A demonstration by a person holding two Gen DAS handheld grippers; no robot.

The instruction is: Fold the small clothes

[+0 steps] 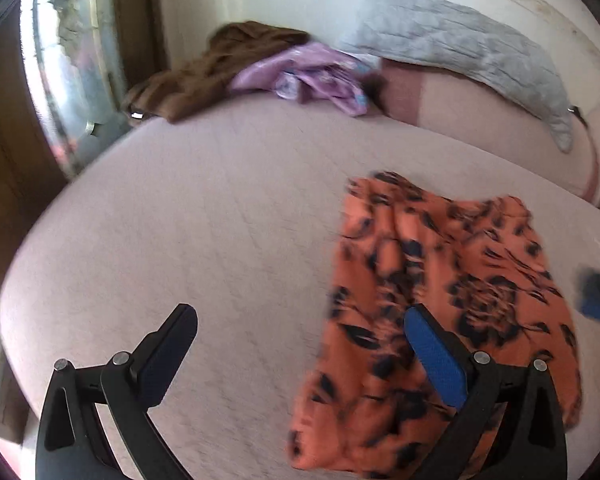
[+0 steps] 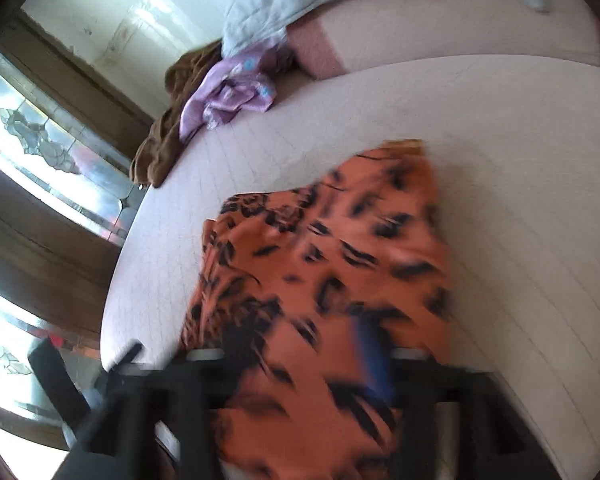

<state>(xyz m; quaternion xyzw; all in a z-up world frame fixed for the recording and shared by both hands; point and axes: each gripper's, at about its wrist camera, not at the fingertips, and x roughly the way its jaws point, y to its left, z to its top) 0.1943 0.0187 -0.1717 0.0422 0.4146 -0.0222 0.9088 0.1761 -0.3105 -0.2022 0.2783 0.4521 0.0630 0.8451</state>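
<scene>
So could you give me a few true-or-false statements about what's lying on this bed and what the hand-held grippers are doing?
1. The orange floral garment lies on the bed. True.
2. The left hand-held gripper is clamped on the garment. False: its jaws stand wide apart and grip nothing.
3. A purple cloth lies beside a brown one at the bed's far edge. True.
4. The grey quilt covers the orange garment. False: it lies apart, further back.
5. The orange garment is plain. False: it has a dark floral print.
</scene>
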